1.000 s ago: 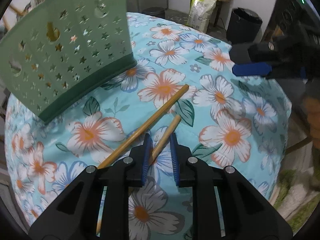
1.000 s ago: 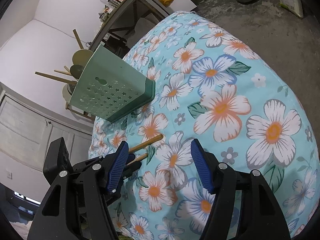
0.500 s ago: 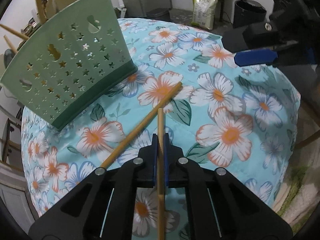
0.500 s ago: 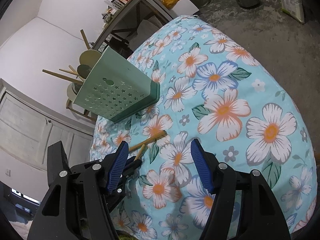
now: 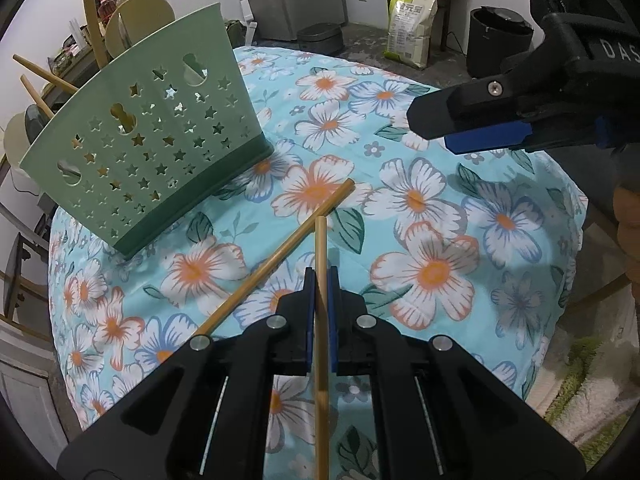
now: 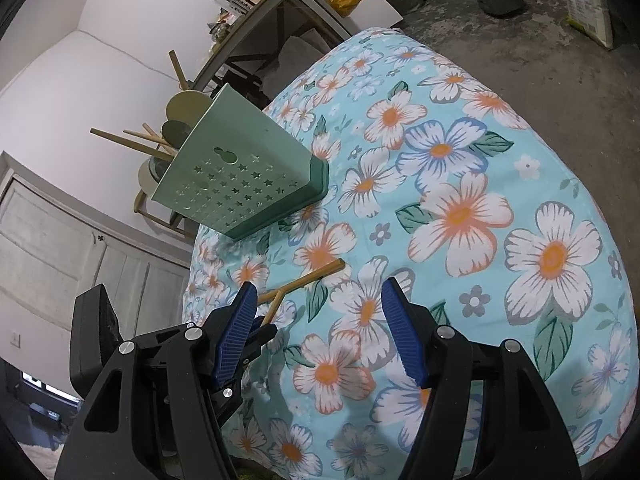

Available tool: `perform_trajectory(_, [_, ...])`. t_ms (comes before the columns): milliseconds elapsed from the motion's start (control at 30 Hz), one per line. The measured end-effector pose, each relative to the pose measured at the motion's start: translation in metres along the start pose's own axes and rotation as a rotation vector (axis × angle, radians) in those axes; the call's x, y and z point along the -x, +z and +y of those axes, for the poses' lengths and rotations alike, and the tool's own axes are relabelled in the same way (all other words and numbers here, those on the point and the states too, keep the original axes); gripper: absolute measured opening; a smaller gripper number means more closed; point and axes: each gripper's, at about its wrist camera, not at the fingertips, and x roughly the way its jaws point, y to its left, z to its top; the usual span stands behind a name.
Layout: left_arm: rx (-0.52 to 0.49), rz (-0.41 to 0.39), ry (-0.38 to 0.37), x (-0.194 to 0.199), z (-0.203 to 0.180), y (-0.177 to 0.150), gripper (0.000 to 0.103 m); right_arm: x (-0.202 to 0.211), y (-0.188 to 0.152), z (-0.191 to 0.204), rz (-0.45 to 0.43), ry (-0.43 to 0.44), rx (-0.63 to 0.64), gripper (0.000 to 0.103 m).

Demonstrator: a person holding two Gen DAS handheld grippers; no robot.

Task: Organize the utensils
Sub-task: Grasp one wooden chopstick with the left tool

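Your left gripper had its jaws clenched on one chopstick, tip pointing ahead and raised off the flowered counter; the second chopstick lay flat near the counter's middle, crossing just under the held one; your right gripper hung with jaws released and nothing between them. The green holder stood toward the counter's far left edge, other utensils already in it. To do this well, you needed to lift clear of the loose stick, tip the held one upright over the holder's rim, then let go only once it was inside.
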Motion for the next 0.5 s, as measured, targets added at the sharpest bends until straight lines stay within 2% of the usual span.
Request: perform_trajectory(500, [-0.001,-0.011,0.003,0.0072,0.0001,0.0002,0.005,-0.0032,-0.0013,0.0059,0.011,0.006,0.005,0.063])
